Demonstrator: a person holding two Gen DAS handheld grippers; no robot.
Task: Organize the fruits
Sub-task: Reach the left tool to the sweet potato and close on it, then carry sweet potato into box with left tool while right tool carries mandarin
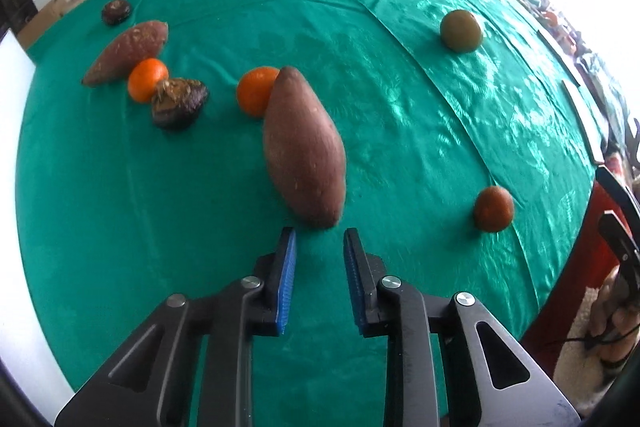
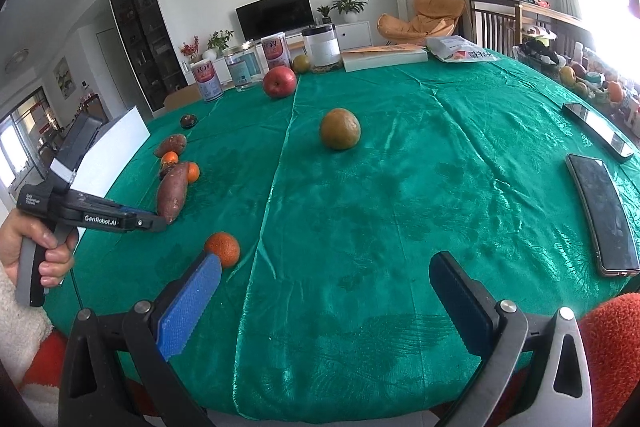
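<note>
Green cloth [image 1: 400,107] spreads below us; our left gripper [image 1: 320,239], jaws narrowed on nothing, faces a sweet potato [image 1: 304,147] just ahead; our right gripper [image 2: 326,267] gapes wide.

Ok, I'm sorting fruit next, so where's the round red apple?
The round red apple sits at the green tablecloth's far edge, left of centre in the right wrist view, beside the clear glass jar.

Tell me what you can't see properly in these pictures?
- Near orange, left wrist view: the big sweet potato hides its right side.
- Jar labels, right wrist view: too small to read.
- Fruit pile by the window, right wrist view: washed out by glare.
- Right hand-held gripper, left wrist view: cut off by the picture's right edge.
- Dark lump, right wrist view: too small to name.
</note>
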